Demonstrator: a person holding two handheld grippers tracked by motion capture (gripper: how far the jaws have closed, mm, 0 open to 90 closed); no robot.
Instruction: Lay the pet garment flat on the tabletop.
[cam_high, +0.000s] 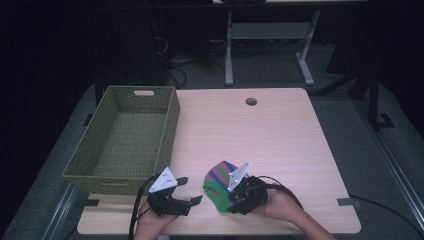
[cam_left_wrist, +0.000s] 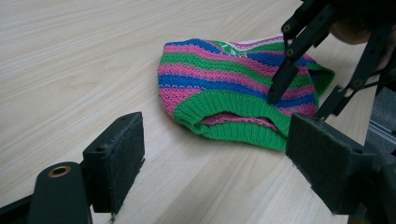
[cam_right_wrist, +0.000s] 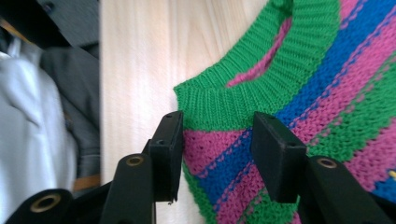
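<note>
A pale wood-grain surface (cam_high: 280, 135) sits in a dark room, with grey floor and desk legs behind it. A knit hat (cam_left_wrist: 233, 88), striped pink, blue and green with a ribbed green cuff, lies flat near the front edge. It is just ahead of the left claw (cam_high: 187, 190) and under the right claw (cam_high: 235, 197).

The right claw's jaws stand part-open, set down over the hat just behind the cuff. One jaw is at the hat's side edge and the other is on the stripes, with fabric between them. They have not clamped. The left claw hangs wide and empty, its jaws framing the cuff's mouth from just short of it.

A woven olive basket (cam_high: 107, 172) with straight walls and a handle slot stands beyond the left claw, empty.

The knit looks soft and stretchy. I think a close here might pinch only the top layer, so the hat would sag, stretch or slide free when lifted. The edge-side jaw may also slip off the rim. The smooth surface offers little grip to hold the hat in place.
</note>
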